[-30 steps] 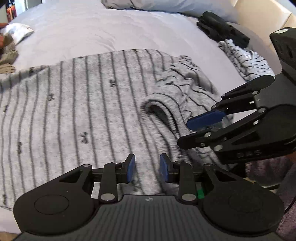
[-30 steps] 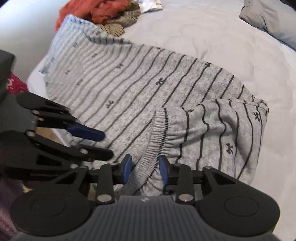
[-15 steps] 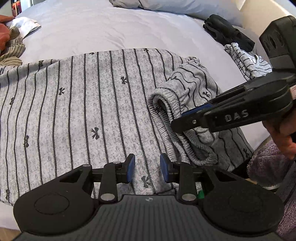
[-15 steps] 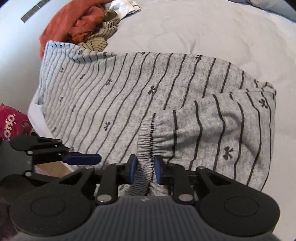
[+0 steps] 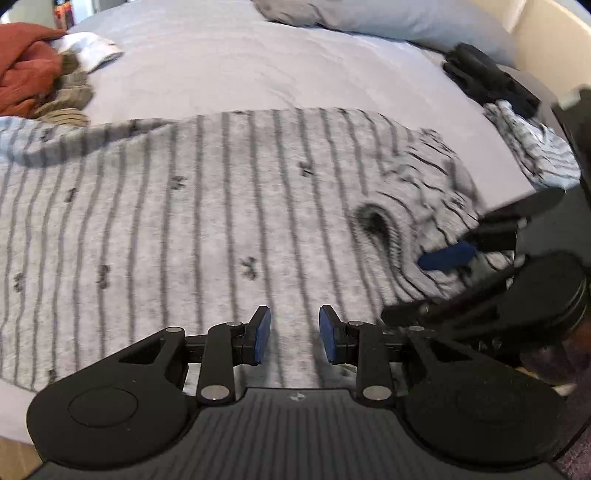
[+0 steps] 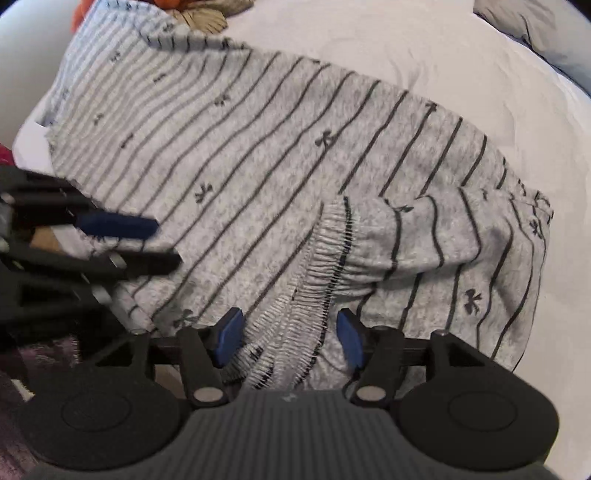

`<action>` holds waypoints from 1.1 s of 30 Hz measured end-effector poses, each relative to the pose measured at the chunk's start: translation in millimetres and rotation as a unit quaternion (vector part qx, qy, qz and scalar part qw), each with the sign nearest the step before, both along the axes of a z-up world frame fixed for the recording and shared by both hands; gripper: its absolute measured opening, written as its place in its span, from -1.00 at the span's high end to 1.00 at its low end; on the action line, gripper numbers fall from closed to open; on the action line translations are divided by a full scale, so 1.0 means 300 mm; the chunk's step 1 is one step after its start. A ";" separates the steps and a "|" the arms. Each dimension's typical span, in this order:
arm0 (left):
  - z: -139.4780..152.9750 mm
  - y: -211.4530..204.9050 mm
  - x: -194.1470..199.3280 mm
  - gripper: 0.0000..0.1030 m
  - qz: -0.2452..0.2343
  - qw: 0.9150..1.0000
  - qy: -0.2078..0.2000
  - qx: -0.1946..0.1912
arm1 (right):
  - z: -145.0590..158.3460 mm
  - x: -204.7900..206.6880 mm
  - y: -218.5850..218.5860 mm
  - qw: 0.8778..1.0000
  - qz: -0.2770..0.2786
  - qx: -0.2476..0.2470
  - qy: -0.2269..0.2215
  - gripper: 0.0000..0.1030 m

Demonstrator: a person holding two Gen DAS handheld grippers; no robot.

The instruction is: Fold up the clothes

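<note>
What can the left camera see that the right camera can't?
Only the left wrist view shows the black clothes and the small striped garment at the bed's far right.

Only the right wrist view shows the gathered waistband lying between the right gripper's open jaws.

Both show the grey striped pants spread on the bed, the pillow, and the left gripper, open.

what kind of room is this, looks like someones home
Most likely a bedroom at home. The grey striped garment lies spread on a bed with a pale sheet, a pillow at its far end, and a heap of unfolded clothes beside it.
</note>
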State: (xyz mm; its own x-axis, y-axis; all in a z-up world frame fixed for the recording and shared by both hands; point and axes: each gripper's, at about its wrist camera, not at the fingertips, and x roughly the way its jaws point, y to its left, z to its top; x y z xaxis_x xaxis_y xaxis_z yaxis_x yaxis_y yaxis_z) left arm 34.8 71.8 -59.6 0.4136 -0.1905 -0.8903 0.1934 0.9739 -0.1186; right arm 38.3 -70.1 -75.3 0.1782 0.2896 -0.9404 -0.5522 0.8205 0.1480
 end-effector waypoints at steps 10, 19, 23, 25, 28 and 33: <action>0.023 0.028 -0.001 0.49 0.022 1.000 -0.010 -0.007 | -0.037 -0.015 0.020 1.000 0.014 -0.015 -0.010 -0.27; 0.018 0.035 -0.005 0.49 0.024 1.000 -0.007 -0.010 | 0.043 0.025 -0.206 0.996 -0.053 0.063 0.030 0.65; 0.023 0.023 -0.010 0.49 0.016 1.000 -0.008 -0.014 | 0.149 0.010 -0.289 0.992 -0.075 0.100 0.011 0.66; 0.023 0.017 -0.008 0.49 0.014 1.000 -0.007 -0.023 | 0.193 -0.006 -0.326 0.989 -0.091 0.114 0.001 0.66; 0.020 0.002 -0.001 0.49 0.007 0.999 0.002 -0.042 | 0.233 -0.020 -0.429 0.982 -0.134 0.135 -0.006 0.66; 0.030 -0.038 0.007 0.49 -0.006 0.999 0.001 -0.039 | 0.301 -0.030 -0.601 0.968 -0.207 0.139 -0.040 0.66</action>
